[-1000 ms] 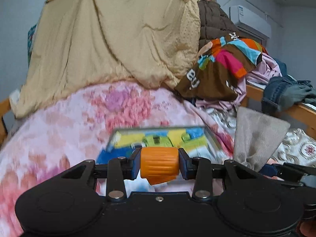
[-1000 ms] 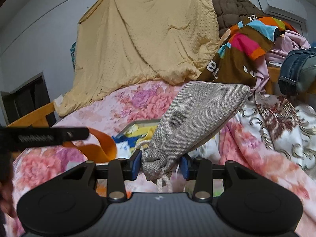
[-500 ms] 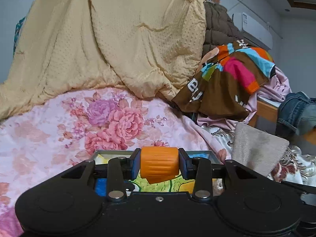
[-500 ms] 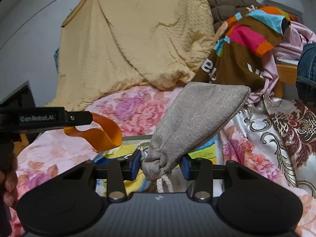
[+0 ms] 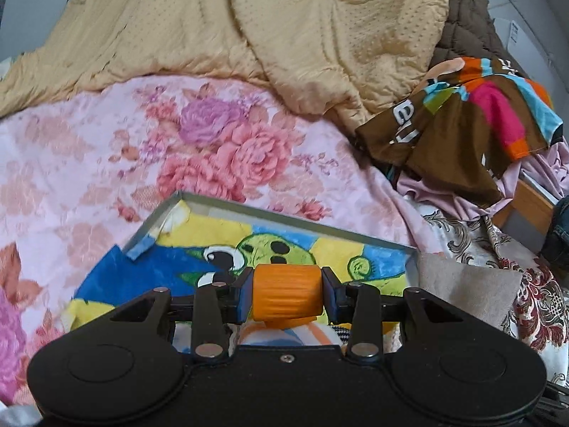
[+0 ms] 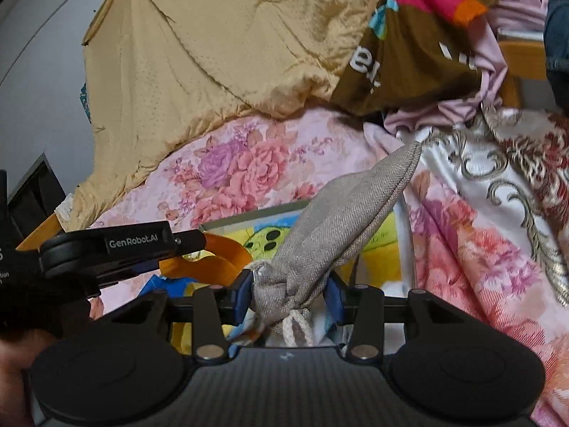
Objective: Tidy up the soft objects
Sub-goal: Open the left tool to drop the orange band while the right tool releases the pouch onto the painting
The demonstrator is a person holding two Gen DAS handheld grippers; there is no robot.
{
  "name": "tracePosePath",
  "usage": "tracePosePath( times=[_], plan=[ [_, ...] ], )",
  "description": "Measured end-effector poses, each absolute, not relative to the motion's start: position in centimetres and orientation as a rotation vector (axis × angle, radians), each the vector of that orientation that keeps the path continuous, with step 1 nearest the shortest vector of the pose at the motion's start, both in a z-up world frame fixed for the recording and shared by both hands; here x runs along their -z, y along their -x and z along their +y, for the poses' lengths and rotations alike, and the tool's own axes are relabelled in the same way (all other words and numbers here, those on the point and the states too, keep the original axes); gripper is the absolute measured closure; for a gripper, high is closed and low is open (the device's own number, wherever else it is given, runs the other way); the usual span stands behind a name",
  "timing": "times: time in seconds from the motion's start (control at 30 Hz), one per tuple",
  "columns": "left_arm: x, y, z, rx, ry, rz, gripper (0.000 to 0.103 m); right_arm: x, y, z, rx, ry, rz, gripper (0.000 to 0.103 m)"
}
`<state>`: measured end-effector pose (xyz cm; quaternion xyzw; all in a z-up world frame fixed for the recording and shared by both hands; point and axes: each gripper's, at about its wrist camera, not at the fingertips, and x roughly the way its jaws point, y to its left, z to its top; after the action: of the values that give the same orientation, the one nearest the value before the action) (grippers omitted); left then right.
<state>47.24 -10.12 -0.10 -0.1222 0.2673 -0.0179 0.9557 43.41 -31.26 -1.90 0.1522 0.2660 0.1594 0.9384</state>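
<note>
Mid-task. Orange strap (image 5: 287, 294) pinched in left tongs (image 5: 287, 297), grey drawstring pouch (image 6: 341, 227) pinched at neck in right tongs (image 6: 290, 293). Both carried just above tray (image 5: 284, 213) on bed (image 5: 89, 135). Neither item set down in tray; release judged next.

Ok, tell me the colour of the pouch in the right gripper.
Grey-beige woven fabric pouch; clearest in the right wrist view.

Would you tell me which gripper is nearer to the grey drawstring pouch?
Right. The right gripper is clamped on the grey drawstring pouch at its tied neck; the left gripper, holding an orange strap, sits beside it, apart.
</note>
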Motion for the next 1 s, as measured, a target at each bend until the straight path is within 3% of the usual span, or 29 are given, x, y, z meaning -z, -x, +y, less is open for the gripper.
tracePosePath(
  times=[0.43, 1.0],
  plan=[
    [2.2, -47.4, -9.6, 0.018, 0.24, 0.588, 0.06, 2.6, -44.4, -31.8, -0.311, -0.351, 0.571, 0.046],
    [1.8, -45.9, -8.5, -0.001, 0.25, 0.576, 0.027, 2.2, -44.1, -31.5, -0.288, -0.314, 0.579, 0.016]
  ],
)
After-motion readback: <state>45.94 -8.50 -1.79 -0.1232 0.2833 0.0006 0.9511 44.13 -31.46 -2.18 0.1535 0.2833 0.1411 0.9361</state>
